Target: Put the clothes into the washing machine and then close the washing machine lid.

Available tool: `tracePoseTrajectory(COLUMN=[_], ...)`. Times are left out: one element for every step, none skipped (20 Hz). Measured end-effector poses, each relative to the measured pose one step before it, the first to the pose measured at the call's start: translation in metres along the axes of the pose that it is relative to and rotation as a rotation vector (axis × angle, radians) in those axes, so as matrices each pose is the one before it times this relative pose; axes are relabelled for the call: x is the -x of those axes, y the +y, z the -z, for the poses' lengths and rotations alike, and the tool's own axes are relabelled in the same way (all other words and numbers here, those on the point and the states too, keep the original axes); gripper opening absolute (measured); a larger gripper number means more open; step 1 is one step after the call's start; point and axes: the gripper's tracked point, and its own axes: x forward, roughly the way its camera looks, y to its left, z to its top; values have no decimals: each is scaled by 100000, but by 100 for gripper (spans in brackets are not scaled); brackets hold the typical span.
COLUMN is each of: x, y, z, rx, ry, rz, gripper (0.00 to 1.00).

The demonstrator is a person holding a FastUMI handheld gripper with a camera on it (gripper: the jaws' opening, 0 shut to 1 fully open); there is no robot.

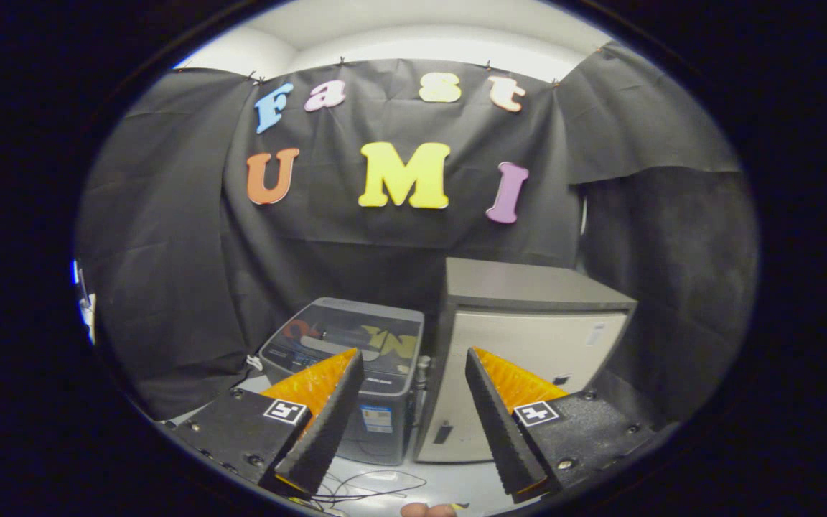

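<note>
The gripper [413,370] hangs with its fingers spread wide and nothing between them — well short of the washing machine [345,362], which stands beyond the left finger with its dark glossy lid [349,336] down flat. Just beside the machine, beyond the right finger, stands a taller pale cabinet [528,337] (dark top, light front); both rest on the white bench [456,485], where thin cables [367,485] trail below the fingers.
</note>
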Motion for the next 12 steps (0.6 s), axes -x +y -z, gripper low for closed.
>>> tracePoseTrajectory(x=[1384, 1289, 1295, 1111, 957, 888, 796, 745, 554, 549, 458, 356], y=[-1251, -1019, -1050, -890, -859, -777, -461, -392, -309, -90, 19, -33], z=[-103, -57, 56, 186, 182, 127, 214, 48, 72, 70, 204, 59], rx=[96, -400, -361, -239, 343, 866, 1184, 1124, 518, -415, -720, -469], ry=[-1320, -733, -431, -37, -231, -295, -253, -522, -658, 42, -65, -316], rz=[1341, 643, 379, 223, -157, 14, -716, -755, -1021, -1452, -1581, -1003], gripper=[90, 90, 90, 90, 90, 90, 90, 90, 90, 90, 90, 90])
